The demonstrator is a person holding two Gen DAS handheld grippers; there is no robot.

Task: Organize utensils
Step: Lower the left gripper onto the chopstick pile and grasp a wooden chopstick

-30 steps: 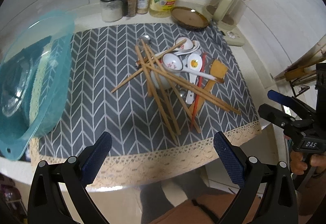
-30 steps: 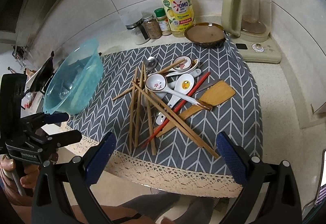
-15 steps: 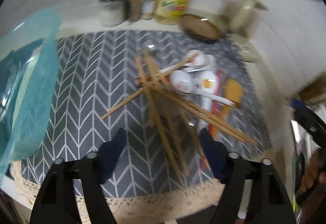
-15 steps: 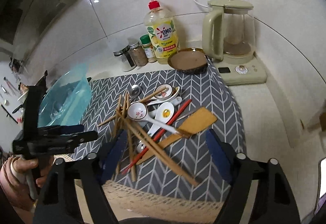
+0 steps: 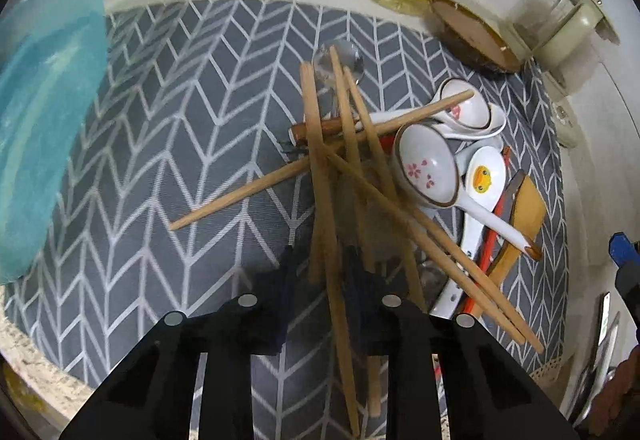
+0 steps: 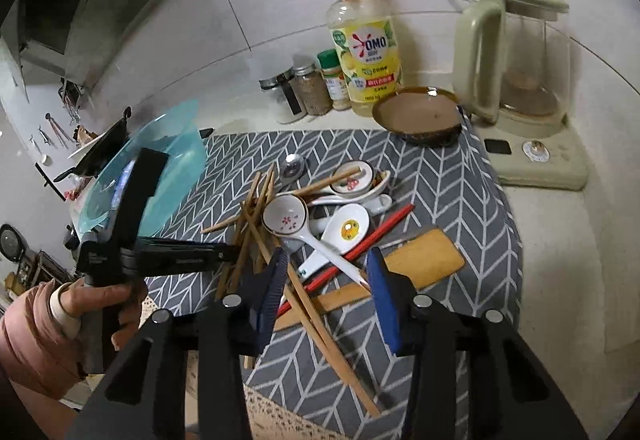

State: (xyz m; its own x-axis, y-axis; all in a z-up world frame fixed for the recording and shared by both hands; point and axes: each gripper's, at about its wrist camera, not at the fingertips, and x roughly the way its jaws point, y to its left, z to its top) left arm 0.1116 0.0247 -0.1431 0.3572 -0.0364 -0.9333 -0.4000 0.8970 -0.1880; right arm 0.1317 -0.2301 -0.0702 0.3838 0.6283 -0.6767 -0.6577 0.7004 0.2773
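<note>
Your left gripper (image 5: 320,272) sits low over the pile of wooden chopsticks (image 5: 332,168). Its jaws have just been closing, and a couple of long sticks run between the dark ribbed pads; the frame is blurred there, so whether the pads press on them you cannot tell. Your right gripper (image 6: 328,280) hovers over the near side of the pile. Its jaws have also just been closing and stand half spread, the blue ribbed pads clear of the red chopstick (image 6: 360,248) and the white spoon handle seen between them.

The utensils lie in one crossed heap mid-mat: thin tapered bamboo sticks, glossy ceramic spoons, one with pink blossoms (image 5: 426,168), one with a yellow duck (image 5: 482,176), and a flat wooden spatula (image 6: 424,260) under the sticks.

The mat (image 5: 180,120) is grey woven cloth, white herringbone, lace hem. A translucent teal plastic basin (image 5: 44,144) overlaps its left edge. At the back are a brown glazed dish (image 6: 418,114), a yellow soap bottle (image 6: 368,60), spice jars (image 6: 312,88) and a pale green glass kettle (image 6: 516,56). Speckled stone counter, glossy white tile wall with sockets.
</note>
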